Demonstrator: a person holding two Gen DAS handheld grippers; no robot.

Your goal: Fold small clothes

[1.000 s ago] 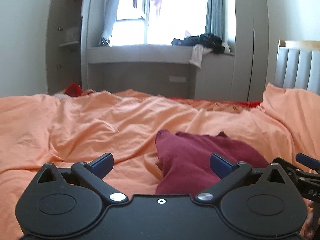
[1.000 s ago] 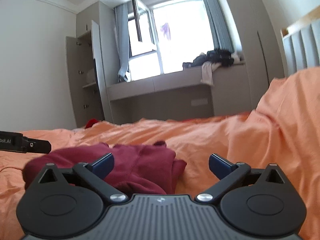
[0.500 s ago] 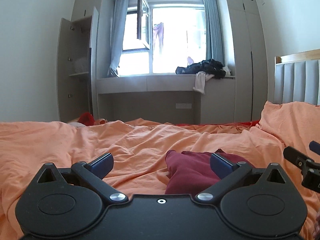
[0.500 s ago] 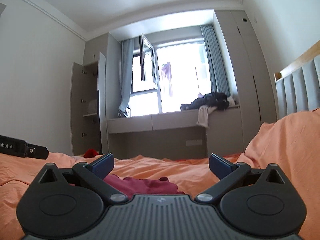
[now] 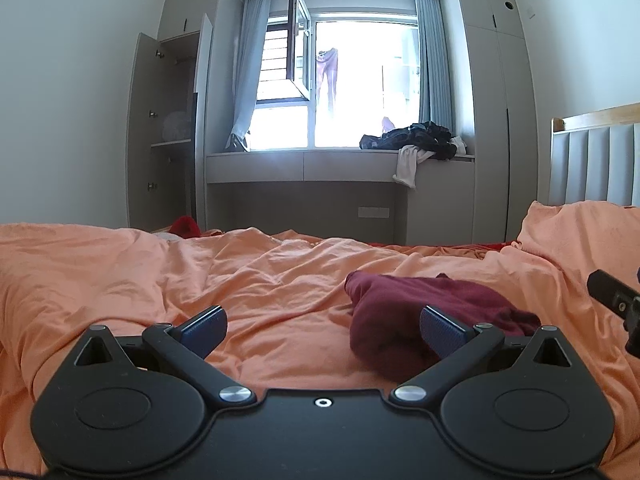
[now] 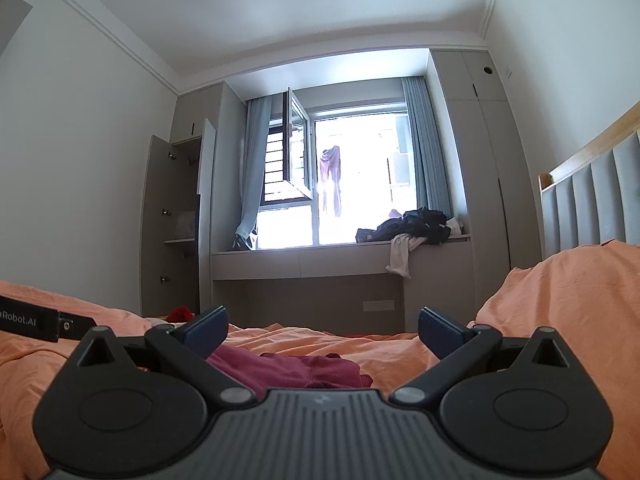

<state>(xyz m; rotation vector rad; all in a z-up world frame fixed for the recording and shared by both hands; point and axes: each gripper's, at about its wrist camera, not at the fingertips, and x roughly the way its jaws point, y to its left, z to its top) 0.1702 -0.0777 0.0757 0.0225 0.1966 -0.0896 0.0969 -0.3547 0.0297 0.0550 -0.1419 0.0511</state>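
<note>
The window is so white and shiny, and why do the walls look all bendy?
Left wrist view: daylight blows the window out to white, so little shows outside, and the maroon garment looks dim beside it. Right wrist view: the same glare at the window; the fisheye lens curves the ceiling edge.

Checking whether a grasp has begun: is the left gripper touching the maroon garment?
Cannot tell. In the left wrist view the open left gripper has one finger overlapping the maroon garment, with no visible gap or contact.
</note>
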